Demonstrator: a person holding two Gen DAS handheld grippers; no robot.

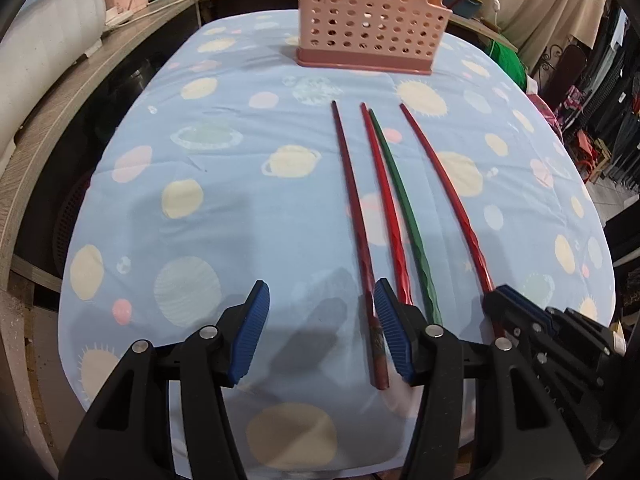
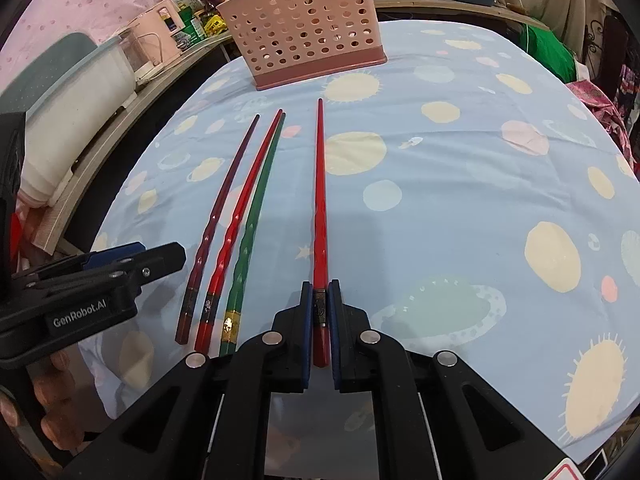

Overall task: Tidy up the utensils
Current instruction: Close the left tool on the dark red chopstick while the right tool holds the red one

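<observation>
We record four chopsticks lying roughly parallel on the blue planet-print surface [image 1: 224, 216], tips toward the pink perforated holder [image 1: 370, 20] standing at the far end. The rightmost red chopstick [image 2: 320, 216] lies apart from the others; the right gripper [image 2: 320, 304] is clenched on its thick end. The green chopstick [image 2: 250, 236] and a second red chopstick [image 2: 240, 220] lie side by side, touching near their tips, with the dark maroon chopstick [image 2: 218, 216] just beside them on the left. The left gripper [image 1: 322, 320] is released, its jaws wide apart, the right-hand pad just beside the maroon chopstick's thick end. Beyond the surface, we note a cluttered wooden counter [image 1: 80, 76]. The holder's contents are hard to make out.
</observation>
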